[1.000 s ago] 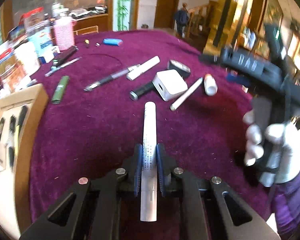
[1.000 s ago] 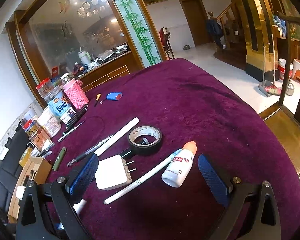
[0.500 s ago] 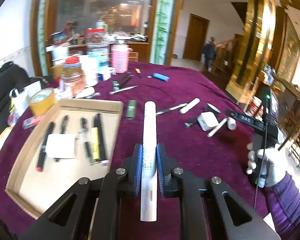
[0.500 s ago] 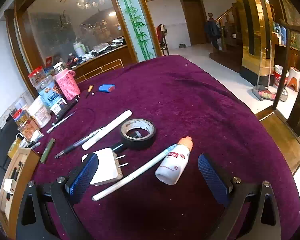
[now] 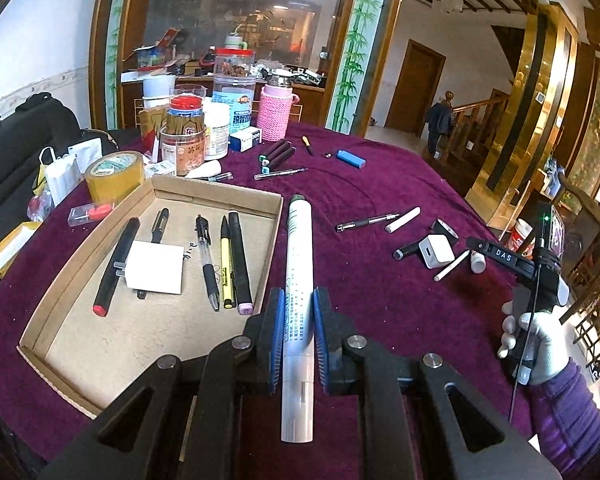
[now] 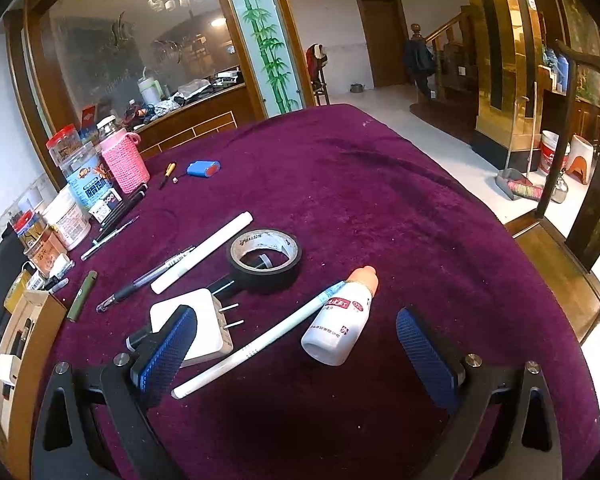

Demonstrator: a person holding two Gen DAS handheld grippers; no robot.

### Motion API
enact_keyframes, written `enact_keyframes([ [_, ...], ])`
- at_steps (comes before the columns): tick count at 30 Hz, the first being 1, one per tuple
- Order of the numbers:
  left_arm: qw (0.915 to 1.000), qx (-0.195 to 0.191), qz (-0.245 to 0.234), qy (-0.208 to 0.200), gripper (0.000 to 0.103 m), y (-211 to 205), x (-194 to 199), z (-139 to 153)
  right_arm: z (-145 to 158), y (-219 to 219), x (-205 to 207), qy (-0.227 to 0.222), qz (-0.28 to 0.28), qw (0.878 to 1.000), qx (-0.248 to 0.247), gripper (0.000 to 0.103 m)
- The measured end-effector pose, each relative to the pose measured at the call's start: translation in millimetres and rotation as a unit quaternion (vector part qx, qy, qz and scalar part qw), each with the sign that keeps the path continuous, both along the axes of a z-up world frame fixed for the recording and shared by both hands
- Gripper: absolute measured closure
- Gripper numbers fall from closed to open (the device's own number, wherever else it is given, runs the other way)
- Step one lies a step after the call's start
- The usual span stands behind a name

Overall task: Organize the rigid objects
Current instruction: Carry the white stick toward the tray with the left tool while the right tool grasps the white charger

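Observation:
My left gripper (image 5: pixel 297 322) is shut on a long white marker (image 5: pixel 299 264), held above the purple cloth just right of the cardboard tray (image 5: pixel 84 344). Inside the tray lie several pens and a white charger (image 5: pixel 154 266). My right gripper (image 6: pixel 296 354) stands open low over the cloth. Between and ahead of its fingers lie a thin white pen (image 6: pixel 256 346), a small white bottle with an orange cap (image 6: pixel 340 322) and a white plug adapter (image 6: pixel 210 322). Beyond them sit a black tape roll (image 6: pixel 266 254) and a white marker (image 6: pixel 204 252).
Jars, a pink knitted bottle (image 5: pixel 274 114) and a tan tape roll (image 5: pixel 114 174) crowd the table's back left. A blue box (image 5: pixel 350 159) and more pens lie further back. A gloved hand (image 5: pixel 540 340) holds the right gripper's handle at the table's right edge.
The left gripper swung left and rose with the white marker, from over the loose items to beside the tray. The right gripper barely shifted.

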State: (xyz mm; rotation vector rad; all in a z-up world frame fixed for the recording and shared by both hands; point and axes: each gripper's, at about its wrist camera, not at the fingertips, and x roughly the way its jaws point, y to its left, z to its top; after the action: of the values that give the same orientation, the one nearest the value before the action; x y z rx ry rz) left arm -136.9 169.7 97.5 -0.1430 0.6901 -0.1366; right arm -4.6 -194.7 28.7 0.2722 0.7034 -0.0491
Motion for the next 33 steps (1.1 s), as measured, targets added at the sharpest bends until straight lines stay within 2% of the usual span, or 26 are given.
enact_keyframes([
  [5,1.0,-0.001,0.008,-0.004,0.089,8,-3,2,-1,0,1,0.001,0.0,1.0,0.004,0.002],
  [10,0.9992,-0.022,0.032,-0.003,0.089,37,0,-5,-1,2,1,0.002,0.011,1.0,0.011,0.002],
  [13,0.9986,-0.034,0.04,0.011,0.089,50,4,-13,5,12,1,0.003,0.046,0.999,0.019,0.002],
  [18,0.9978,-0.04,0.046,0.027,0.089,67,5,-29,13,52,11,0.015,0.108,0.994,-0.01,0.002],
  [24,0.9947,-0.071,0.058,0.046,0.089,92,9,-43,-1,87,37,0.055,0.12,0.987,-0.095,0.003],
  [25,0.994,-0.075,0.062,0.051,0.089,97,11,-45,-5,89,39,0.061,0.124,0.985,-0.099,0.013],
  [26,0.9936,-0.074,0.065,0.054,0.089,101,14,-45,-8,90,42,0.068,0.131,0.984,-0.099,0.04],
  [28,0.9935,-0.069,0.069,0.058,0.089,106,20,-44,-14,92,46,0.085,0.132,0.982,-0.103,0.045],
  [33,0.9933,-0.033,0.08,0.076,0.089,112,41,-43,-11,86,42,0.081,0.123,0.987,-0.07,0.045],
])
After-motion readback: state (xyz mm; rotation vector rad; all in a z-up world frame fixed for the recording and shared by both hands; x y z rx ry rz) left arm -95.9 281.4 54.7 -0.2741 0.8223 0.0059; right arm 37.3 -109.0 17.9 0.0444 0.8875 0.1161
